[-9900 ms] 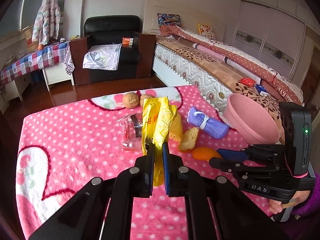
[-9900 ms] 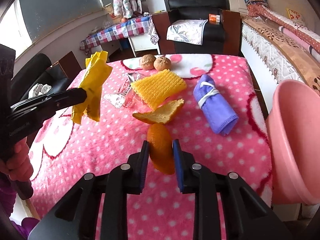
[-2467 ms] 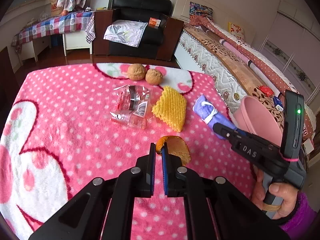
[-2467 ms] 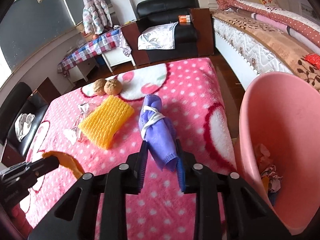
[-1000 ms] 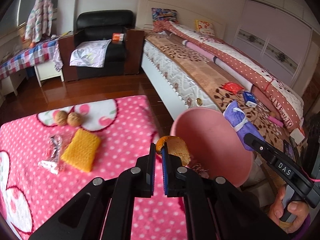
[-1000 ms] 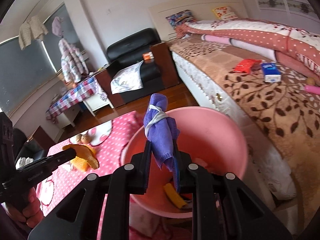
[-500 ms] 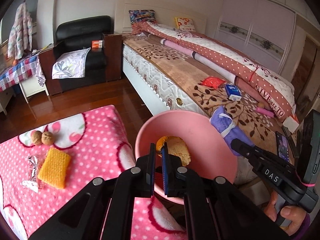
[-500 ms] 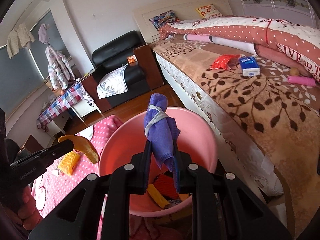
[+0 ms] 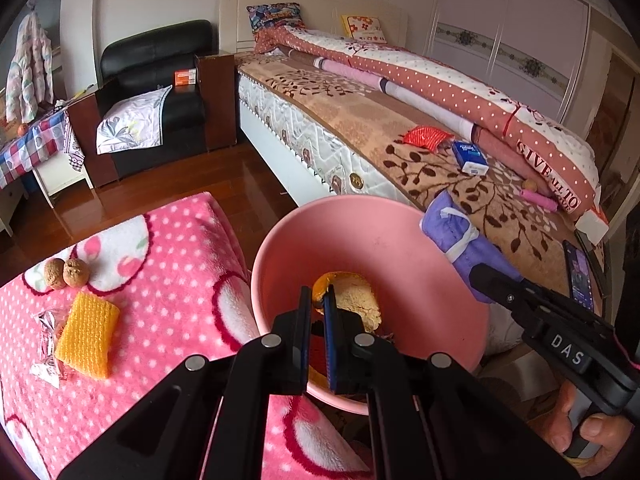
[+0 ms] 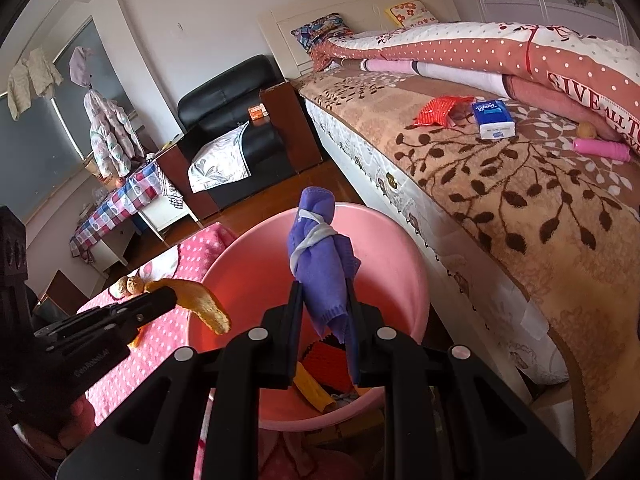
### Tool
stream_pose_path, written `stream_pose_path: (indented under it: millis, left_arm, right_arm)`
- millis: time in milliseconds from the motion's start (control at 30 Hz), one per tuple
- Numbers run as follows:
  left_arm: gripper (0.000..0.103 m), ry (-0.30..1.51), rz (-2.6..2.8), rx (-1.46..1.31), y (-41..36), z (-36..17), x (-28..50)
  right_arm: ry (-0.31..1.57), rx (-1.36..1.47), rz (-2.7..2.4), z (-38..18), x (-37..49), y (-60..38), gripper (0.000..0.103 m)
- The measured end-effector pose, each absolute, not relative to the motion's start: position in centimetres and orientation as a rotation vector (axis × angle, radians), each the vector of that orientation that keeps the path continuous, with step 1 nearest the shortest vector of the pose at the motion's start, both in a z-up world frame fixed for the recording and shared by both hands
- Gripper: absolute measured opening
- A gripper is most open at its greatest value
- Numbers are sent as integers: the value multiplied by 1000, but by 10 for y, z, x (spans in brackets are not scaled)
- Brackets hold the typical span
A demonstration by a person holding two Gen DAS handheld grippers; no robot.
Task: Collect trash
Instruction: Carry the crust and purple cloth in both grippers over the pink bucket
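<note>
Left gripper [image 9: 316, 306] fingers clamp an orange peel [image 9: 348, 294] over the pink bin [image 9: 400, 256]. Right gripper [image 10: 324, 300] fingers pinch a tied purple cloth roll [image 10: 320, 256] above the same bin, rim at 12 o'clock. Inside the bin: red and yellow wrappers [image 10: 320, 372]. Yellow sponge [image 9: 86, 334] and walnuts [image 9: 66, 273] on the tabletop [image 9: 168, 280].

one pink bin [image 9: 280, 248], two grippers, one orange peel [image 9: 352, 292], one purple cloth bundle [image 10: 320, 264], two walnuts [image 9: 66, 273], one yellow sponge [image 9: 87, 322], one clear wrapper [image 9: 46, 344], one black armchair [image 9: 160, 80], one bed [image 9: 400, 120].
</note>
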State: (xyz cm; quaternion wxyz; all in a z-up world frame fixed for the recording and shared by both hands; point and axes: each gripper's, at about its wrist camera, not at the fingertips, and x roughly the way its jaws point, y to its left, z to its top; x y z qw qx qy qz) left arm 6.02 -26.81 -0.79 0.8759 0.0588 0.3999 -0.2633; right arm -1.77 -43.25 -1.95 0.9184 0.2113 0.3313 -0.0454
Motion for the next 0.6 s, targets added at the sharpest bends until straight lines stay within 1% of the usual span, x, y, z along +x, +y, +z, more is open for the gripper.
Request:
stream_pose_path:
  millis: [600]
  left_arm:
    - [6, 857, -555, 112, -268, -17, 58]
  right_arm:
    - [700, 438, -85, -24, -16, -428, 19]
